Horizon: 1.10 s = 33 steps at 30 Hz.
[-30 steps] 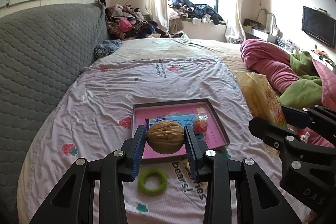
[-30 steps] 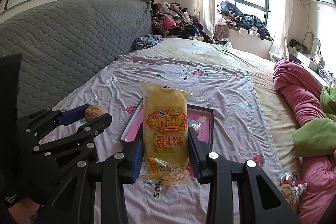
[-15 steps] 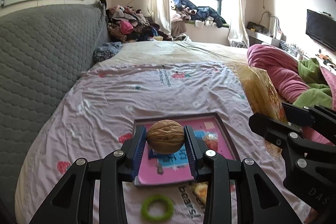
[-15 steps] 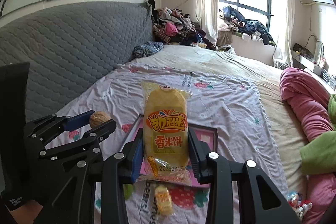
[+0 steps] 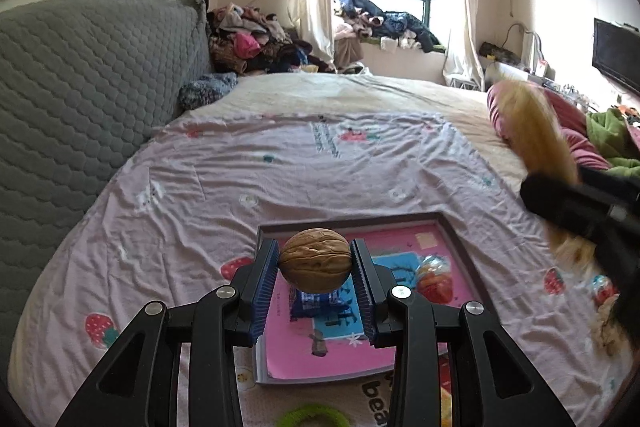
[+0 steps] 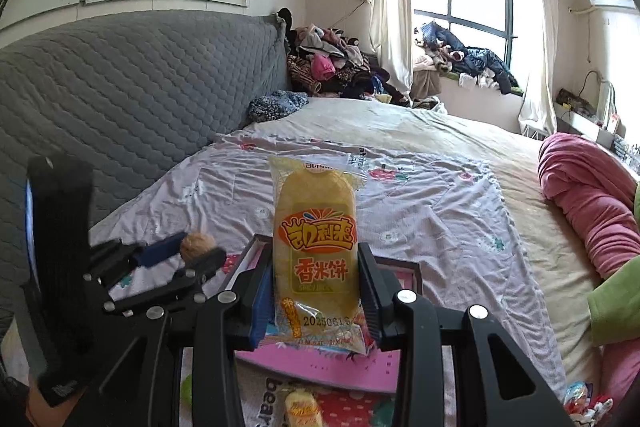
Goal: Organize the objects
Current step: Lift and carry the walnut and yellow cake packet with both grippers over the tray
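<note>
Right up close, the left gripper has its jaws clamped on a walnut, blue pads pressing both flanks, the nut carried in the air over the near end of the pink tray. Alongside, the right gripper is clenched on a yellow rice-cracker packet, held upright by its lower half, also above the tray's near edge. So both hands are loaded, and by my reading this is the delivery step: two items arriving at the tray together.

Just past the walnut, a blue packet and a wrapped sweet already lie in the tray. Outside it, on the strawberry-print sheet, a green ring and a small yellow snack wait near the bottom edge.

Next, I'd say: lower each item onto bare pink floor, clear of what's inside, then let the jaws go. The walnut could roll, so set it low.

Farther off, the grey quilted headboard and a clothes pile by the window.
</note>
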{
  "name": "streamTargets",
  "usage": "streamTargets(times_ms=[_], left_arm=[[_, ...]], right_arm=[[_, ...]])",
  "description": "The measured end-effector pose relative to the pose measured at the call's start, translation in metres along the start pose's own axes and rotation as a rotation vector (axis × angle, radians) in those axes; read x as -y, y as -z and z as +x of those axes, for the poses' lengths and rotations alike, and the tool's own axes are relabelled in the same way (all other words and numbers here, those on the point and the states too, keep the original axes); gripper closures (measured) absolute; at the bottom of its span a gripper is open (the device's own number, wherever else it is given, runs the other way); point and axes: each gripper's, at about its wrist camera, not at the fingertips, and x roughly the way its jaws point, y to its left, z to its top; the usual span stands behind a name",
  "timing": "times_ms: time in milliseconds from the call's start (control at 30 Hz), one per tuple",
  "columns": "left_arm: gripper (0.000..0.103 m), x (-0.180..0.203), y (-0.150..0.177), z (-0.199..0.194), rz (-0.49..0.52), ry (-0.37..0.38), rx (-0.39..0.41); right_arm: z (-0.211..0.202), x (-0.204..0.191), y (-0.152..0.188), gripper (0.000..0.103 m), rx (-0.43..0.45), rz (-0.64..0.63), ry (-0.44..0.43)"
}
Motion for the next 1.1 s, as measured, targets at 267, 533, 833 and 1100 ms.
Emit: streamTargets(times_ms=[267, 533, 833, 1100], left_arm=[[0.065, -0.006, 0.03, 0.035, 0.008, -0.003, -0.025], [0.065, -0.004, 0.062, 0.072, 0.008, 0.054, -0.068], [0.065, -0.001, 0.074, 0.103, 0.041, 0.052, -0.094], [0.065, 0.0, 0.078, 0.107, 0.048, 0.062, -0.126]], right_arm=[[0.047, 0.001, 0.021, 0.064, -0.035, 0.016, -0.005], [0.099, 0.004, 0.063, 0.064, -0.113, 0.028, -0.036], [0.135, 0.012, 0.081, 0.064, -0.165, 0.014, -0.029], [0.153, 0.006, 0.089, 0.064, -0.212, -0.007, -0.026]])
